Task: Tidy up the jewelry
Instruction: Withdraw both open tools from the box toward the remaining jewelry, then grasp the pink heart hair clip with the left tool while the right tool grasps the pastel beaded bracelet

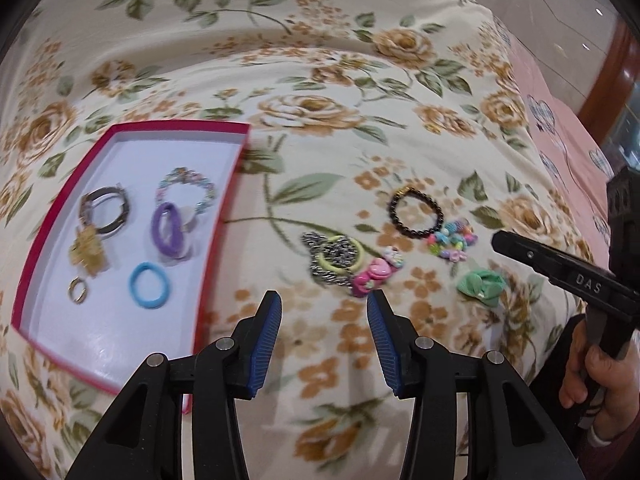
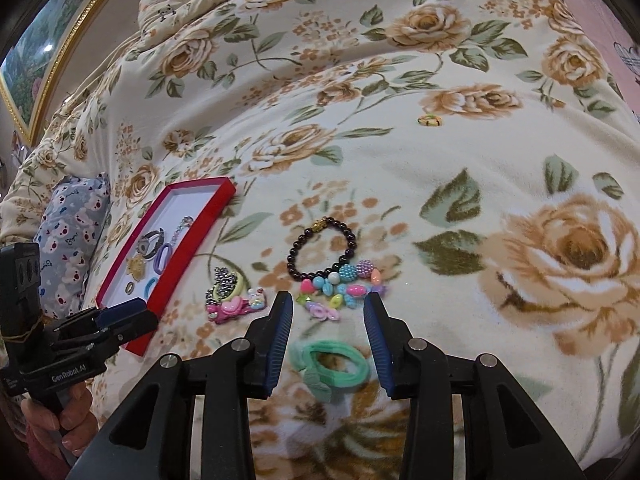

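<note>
The shallow red-rimmed cardboard tray with a white floor (image 1: 224, 216) is lying on a cream blanket printed with tan roses (image 1: 320, 60), and it is serving here as the landmark. Inside the tray are sitting a purple fabric hair tie (image 1: 168, 236), a light blue hair tie (image 1: 149, 285), a pastel beaded bracelet (image 1: 186, 186), a small gold ring (image 1: 78, 290) and a dark metal hoop with a gold charm (image 1: 105, 210).

To the right of the tray, out on the blanket, are lying a yellow-green hair tie tangled with a silver chain (image 1: 334, 258), a pink plastic hair clip (image 1: 372, 276), a black beaded bracelet (image 2: 322, 250), a multicoloured plastic bead bracelet (image 2: 344, 286) and, furthest from the tray, a mint green fabric scrunchie (image 2: 330, 364).

The left gripper (image 1: 324, 304) is hovering just right of the tray with its jaws released, holding nothing. The right gripper (image 2: 328, 306) is hanging with jaws spread on either side of the scrunchie, not gripping it.
</note>
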`<state>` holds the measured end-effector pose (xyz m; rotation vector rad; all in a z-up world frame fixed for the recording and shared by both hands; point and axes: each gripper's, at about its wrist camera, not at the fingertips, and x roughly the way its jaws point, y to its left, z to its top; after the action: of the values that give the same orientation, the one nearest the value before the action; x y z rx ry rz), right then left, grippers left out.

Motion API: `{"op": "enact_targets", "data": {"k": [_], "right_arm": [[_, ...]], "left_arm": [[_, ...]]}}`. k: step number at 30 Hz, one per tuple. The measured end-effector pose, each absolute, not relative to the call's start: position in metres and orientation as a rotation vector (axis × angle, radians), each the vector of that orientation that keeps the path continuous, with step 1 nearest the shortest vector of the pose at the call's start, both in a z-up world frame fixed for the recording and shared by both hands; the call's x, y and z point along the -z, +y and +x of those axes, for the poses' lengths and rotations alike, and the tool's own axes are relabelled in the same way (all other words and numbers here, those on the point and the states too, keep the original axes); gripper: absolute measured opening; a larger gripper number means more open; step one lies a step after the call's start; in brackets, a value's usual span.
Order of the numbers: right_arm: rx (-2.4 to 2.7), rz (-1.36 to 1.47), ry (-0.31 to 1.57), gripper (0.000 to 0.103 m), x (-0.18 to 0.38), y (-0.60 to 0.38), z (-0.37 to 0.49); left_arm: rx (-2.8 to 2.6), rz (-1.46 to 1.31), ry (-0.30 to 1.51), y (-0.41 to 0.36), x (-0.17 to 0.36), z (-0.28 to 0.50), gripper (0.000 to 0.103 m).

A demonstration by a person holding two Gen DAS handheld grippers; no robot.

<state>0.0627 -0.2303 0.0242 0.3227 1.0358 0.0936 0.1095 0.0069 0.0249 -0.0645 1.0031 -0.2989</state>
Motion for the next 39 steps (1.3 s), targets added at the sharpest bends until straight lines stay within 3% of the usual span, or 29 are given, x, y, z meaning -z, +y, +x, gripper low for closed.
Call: {"op": "enact_targets", "data": {"k": [22,23,26,28,31,39], "right_arm": [[-0.075,0.293,1.132,0.045,0.015,-0.233,0.089],[-0.078,0.285,1.133,0.045,0.016,-0.231,0.091],[-0.088,0.238,1.140,0.047,0.020,-0.224,0.095],[-0.084,0.188,1.136,0.041,0.021,-0.217,0.096],[-0.089,0.174,1.126,0.022,0.021,-0.216,0.095],[-0.105,0.215,1.077,0.018,0.007,-0.217,0.087]], "left_arm": [[0.473,0.217,1.068,-0.069,0.033,0.168,0.045],[0.474,0.212,1.067,-0.069,0.034,0.169,0.044],[0.469,0.209,1.059,-0.069,0.034,0.168,0.028],[0.469,0.200,1.053,-0.067,0.032,0.167,0.018],[0.479,0.154,1.049,-0.060,0.026,0.163,0.018],[0.475,0.048,1.012,-0.033,0.004,0.141,0.018]]}}
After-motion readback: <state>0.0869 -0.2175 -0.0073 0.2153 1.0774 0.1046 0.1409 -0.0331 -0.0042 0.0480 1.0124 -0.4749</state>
